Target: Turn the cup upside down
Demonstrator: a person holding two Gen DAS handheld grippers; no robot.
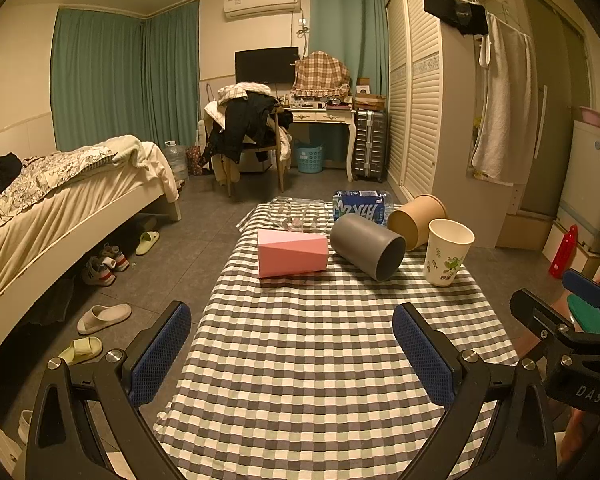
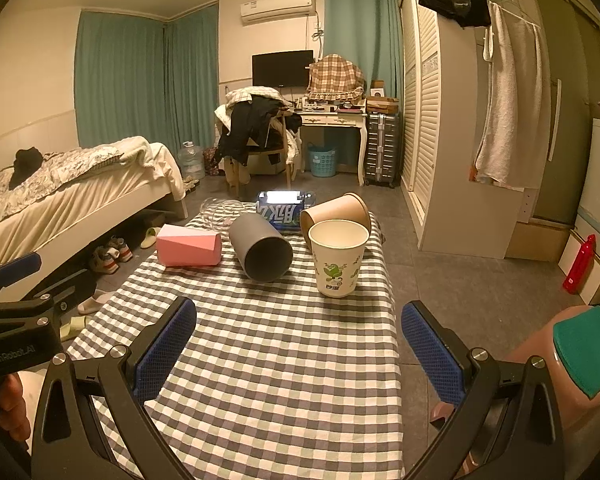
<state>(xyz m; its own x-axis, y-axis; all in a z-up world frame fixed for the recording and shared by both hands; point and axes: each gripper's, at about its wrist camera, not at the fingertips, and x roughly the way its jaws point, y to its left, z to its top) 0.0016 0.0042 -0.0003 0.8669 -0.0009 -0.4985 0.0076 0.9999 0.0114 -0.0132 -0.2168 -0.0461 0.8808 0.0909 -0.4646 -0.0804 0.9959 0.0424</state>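
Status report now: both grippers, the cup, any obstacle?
Left gripper open, right gripper open, both empty. White paper cup upright on checkered table, untouched. Grey cup lying beside it; approach path free.

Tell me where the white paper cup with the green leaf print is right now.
The white paper cup with green leaf print stands upright on the checked tablecloth near its right edge, just right of the grey cylinder cup lying on its side, in front of the tipped brown paper cup.
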